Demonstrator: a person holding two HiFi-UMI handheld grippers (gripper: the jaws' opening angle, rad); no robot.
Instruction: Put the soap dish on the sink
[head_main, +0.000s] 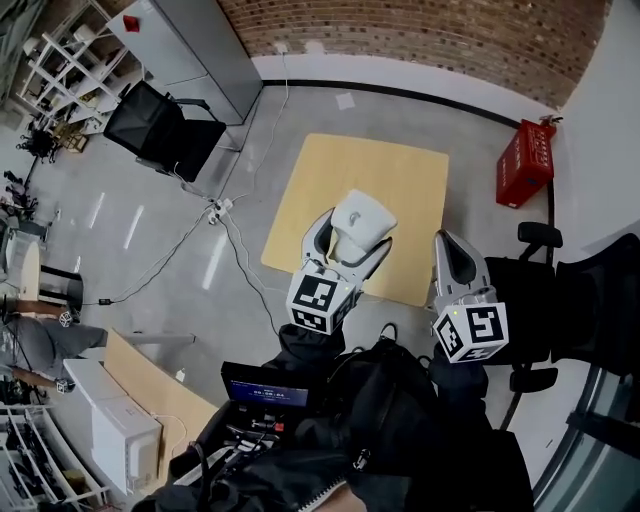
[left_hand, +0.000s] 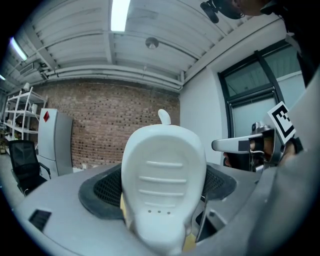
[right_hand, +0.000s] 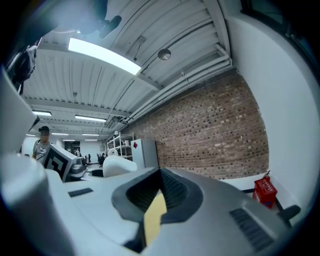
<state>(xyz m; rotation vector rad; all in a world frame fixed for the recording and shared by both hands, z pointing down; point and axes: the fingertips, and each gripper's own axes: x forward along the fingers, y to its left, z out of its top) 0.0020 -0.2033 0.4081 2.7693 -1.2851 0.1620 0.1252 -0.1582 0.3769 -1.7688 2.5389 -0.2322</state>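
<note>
Transport step: we hold the white soap dish (left_hand: 164, 175) clamped in the left gripper (head_main: 350, 240). The right gripper (head_main: 448, 248) is closed and empty. No sink in view; next we locate one and set the dish flat.

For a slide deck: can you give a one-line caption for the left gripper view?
Left gripper clamps a white soap dish, held up facing a brick wall.

Head view looks down; both gripper views face brick wall (left_hand: 115, 120)
</note>
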